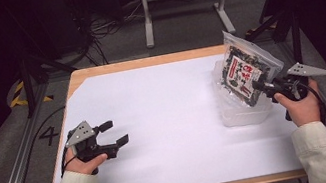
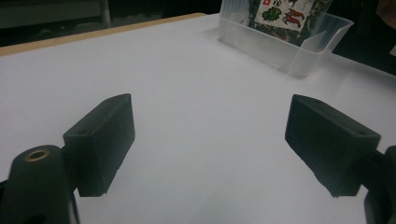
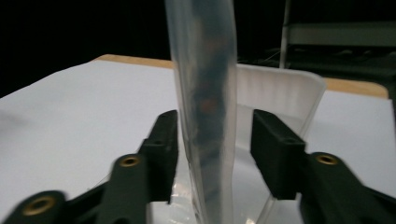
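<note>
A clear plastic bag [image 1: 243, 69] with a dark printed pack inside stands upright in a translucent plastic container [image 1: 236, 116] at the right of the table. My right gripper [image 1: 257, 86] is at the bag's near edge. In the right gripper view the bag [image 3: 205, 93] rises between the jaws of the right gripper [image 3: 215, 140]; the left jaw lies close against it and a gap shows at the right jaw, so the gripper is open. My left gripper [image 1: 113, 133] rests open near the table's left front, with nothing between its jaws [image 2: 210, 140].
A white sheet [image 1: 154, 113] covers the wooden table. The container [image 2: 299, 56] and bag [image 2: 280, 14] show far off in the left gripper view. A metal frame and cables stand on the floor behind the table.
</note>
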`<state>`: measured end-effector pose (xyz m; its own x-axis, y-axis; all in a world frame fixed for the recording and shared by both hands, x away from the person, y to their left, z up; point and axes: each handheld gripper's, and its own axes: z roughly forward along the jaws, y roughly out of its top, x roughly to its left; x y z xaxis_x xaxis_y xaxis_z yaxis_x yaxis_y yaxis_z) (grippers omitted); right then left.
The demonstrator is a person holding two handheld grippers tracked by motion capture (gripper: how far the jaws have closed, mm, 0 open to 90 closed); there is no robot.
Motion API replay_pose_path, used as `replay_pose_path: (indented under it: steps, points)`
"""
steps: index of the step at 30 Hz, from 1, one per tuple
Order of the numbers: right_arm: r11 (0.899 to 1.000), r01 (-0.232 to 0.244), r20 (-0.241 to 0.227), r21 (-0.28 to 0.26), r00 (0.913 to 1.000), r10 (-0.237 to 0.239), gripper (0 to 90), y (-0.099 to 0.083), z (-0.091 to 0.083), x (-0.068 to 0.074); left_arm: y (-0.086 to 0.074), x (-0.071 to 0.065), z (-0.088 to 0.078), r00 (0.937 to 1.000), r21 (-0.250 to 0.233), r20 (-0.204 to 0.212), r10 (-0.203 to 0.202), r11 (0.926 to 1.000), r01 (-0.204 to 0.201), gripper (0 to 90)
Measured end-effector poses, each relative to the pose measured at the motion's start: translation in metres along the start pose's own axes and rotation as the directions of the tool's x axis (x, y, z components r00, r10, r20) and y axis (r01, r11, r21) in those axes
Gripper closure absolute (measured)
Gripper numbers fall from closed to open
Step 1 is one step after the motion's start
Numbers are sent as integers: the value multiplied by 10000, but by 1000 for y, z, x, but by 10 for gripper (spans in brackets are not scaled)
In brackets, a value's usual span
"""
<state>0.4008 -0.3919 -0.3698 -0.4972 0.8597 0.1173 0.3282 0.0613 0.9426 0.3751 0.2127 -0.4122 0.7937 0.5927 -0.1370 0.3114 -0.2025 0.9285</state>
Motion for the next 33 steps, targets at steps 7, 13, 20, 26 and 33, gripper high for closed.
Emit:
replay_pose_path:
  steps: [7, 13, 20, 26, 33]
  points:
    - [9977, 204, 385, -641, 9991, -179, 294, 3, -16, 1, 1, -7, -7, 9999, -154, -14, 143, 9998, -143, 169]
    - [9947, 507, 326, -894, 9983, -480, 261, 7, -33, 12, 1, -15, -15, 9998, -275, -1, 204, 9994, -204, 169]
    - [9897, 671, 358, -1261, 9974, -631, 260, 8, -53, 27, -6, -22, -22, 9995, -182, 38, 321, 9993, -320, 171]
    - [9854, 1059, 412, -1333, 9940, -1013, 267, 8, -67, 47, -9, -24, -23, 9996, -164, 72, 265, 9995, -264, 171]
    - [9787, 1406, -455, -1499, 9878, -1489, 239, 6, -69, 77, -7, -28, -21, 9990, -160, 201, 408, 9991, -404, 171]
